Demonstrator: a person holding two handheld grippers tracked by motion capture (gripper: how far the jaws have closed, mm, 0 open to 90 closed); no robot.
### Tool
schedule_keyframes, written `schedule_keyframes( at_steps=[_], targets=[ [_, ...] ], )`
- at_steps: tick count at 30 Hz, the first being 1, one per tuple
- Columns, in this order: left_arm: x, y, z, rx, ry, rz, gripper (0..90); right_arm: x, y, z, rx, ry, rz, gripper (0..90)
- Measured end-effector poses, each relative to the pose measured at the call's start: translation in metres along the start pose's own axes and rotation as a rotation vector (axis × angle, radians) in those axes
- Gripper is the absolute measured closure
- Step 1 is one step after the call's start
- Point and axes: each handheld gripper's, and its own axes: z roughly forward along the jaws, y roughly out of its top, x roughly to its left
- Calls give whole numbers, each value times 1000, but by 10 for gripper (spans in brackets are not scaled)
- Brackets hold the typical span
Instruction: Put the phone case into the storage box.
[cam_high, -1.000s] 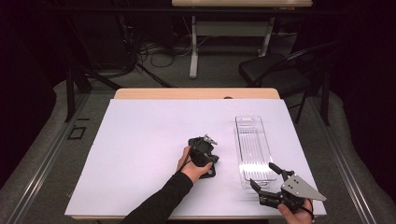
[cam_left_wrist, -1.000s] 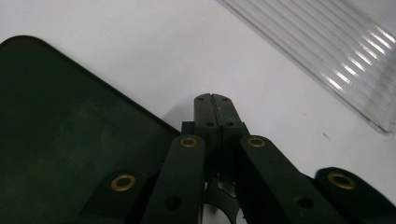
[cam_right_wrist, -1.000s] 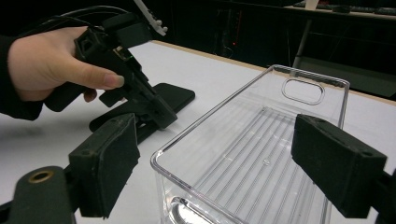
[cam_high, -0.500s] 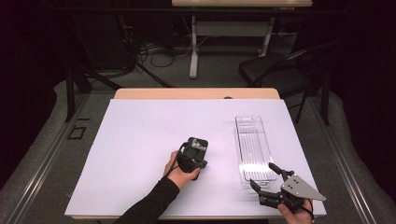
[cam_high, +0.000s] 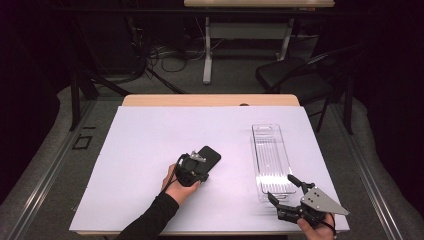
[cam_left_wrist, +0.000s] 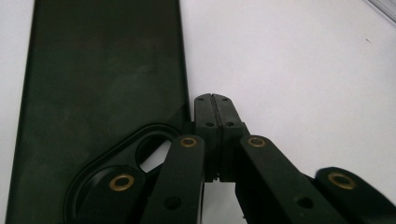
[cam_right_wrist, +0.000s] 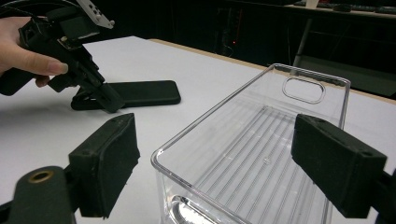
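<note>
A black phone case (cam_high: 210, 155) lies flat on the white table top, left of centre. My left gripper (cam_high: 202, 172) is shut and empty, with its tips low over the table beside the case's near edge. In the left gripper view the closed jaws (cam_left_wrist: 215, 100) sit just right of the case (cam_left_wrist: 102, 84). My right gripper (cam_high: 284, 190) stands open at the near end of a clear plastic tray (cam_high: 272, 155). The right gripper view shows its pads (cam_right_wrist: 112, 163) either side of the tray's near corner (cam_right_wrist: 215, 109), apart from it. Farther off are the case (cam_right_wrist: 140, 93) and the left gripper (cam_right_wrist: 112, 105).
The white sheet (cam_high: 150, 140) covers most of the wooden table, whose far edge (cam_high: 210, 100) shows bare. A dark chair (cam_high: 295, 77) and another table's legs (cam_high: 207, 55) stand beyond it. The tray is empty.
My left hand has slid to the left across the table, and the black case now shows beyond the gripper. The right gripper and the tray have stayed put.
</note>
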Motion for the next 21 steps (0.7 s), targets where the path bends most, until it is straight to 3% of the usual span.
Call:
schedule_keyframes(
  at_steps=[10,12,21],
  targets=[
    [3,-1,-3,-6,3,-4,900,0,0,0,9,1,2,143],
    [3,0,-7,-17,-12,-13,896,0,0,0,6,1,3,143],
    [6,9,-30,-71,6,-19,755,0,0,0,2,1,2,143]
  ],
)
